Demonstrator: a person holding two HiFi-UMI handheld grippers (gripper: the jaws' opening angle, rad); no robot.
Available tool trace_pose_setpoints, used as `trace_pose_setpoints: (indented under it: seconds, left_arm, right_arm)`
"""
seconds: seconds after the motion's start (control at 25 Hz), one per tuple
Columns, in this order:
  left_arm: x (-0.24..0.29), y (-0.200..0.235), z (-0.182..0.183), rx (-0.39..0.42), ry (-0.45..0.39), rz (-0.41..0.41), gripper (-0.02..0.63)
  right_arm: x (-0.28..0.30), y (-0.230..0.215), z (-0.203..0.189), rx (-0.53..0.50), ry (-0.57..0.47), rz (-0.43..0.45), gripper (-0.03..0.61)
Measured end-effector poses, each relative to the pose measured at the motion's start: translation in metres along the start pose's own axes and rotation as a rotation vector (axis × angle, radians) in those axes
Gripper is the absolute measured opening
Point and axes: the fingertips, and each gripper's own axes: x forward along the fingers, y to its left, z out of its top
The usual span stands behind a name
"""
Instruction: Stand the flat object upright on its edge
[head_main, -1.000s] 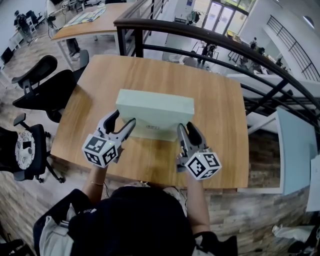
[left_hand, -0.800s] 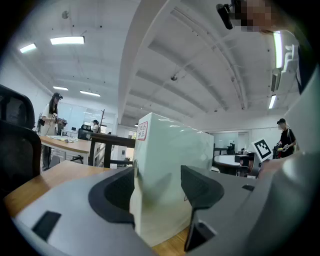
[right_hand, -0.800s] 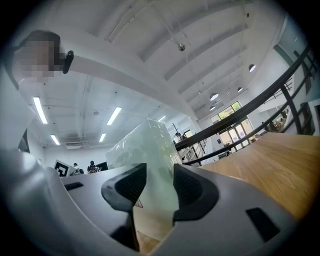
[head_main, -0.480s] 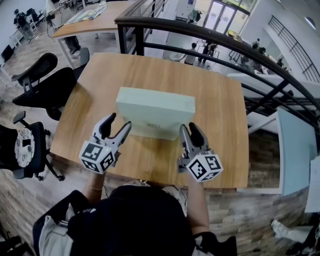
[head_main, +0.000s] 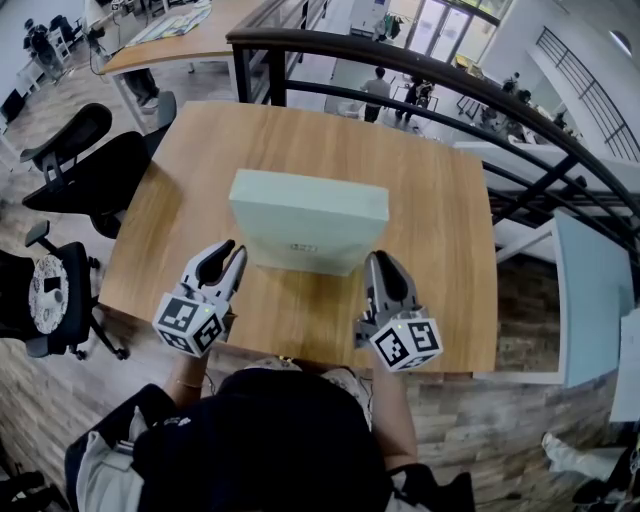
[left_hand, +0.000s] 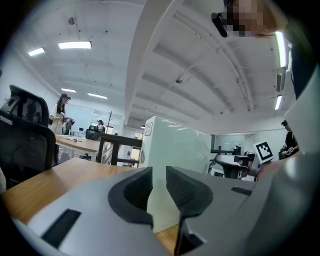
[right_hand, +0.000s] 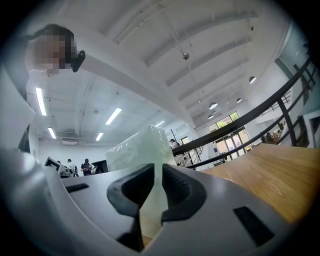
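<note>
On the pale green rectangular box (left_hand: 182, 150), only the left gripper view shows a red-edged corner label (left_hand: 148, 129), unreadable. Left gripper (left_hand: 159, 176) and right gripper (right_hand: 157, 176) jaws, just closing, stand narrowly spread, pinching nothing.

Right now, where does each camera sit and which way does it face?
Head view: on the person's head, looking steeply down at the table and box; shows left tongs, right tongs, forearms.
Left gripper view: on the left tongs, level along its own jaws toward the box; jaws just closed further, nothing between.
Right gripper view: same on the right tongs, jaws likewise.
Shared: all three see the box.
</note>
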Motion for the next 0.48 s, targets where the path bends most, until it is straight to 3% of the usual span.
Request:
trace_pose_setpoints:
  seconds: [0.16,0.48]
  left_arm:
    - [0.0025,-0.0045,-0.0002,0.005,0.007,-0.021,0.05]
    - [0.004,-0.0091,-0.0019,-0.062,0.007,-0.058,0.031]
  right_arm:
    - [-0.0015,0.0036,0.0017,-0.007,-0.003,0.013,0.051]
    - [-0.0041,0.0082,-0.0017,-0.033,0.031,0.034,0.04]
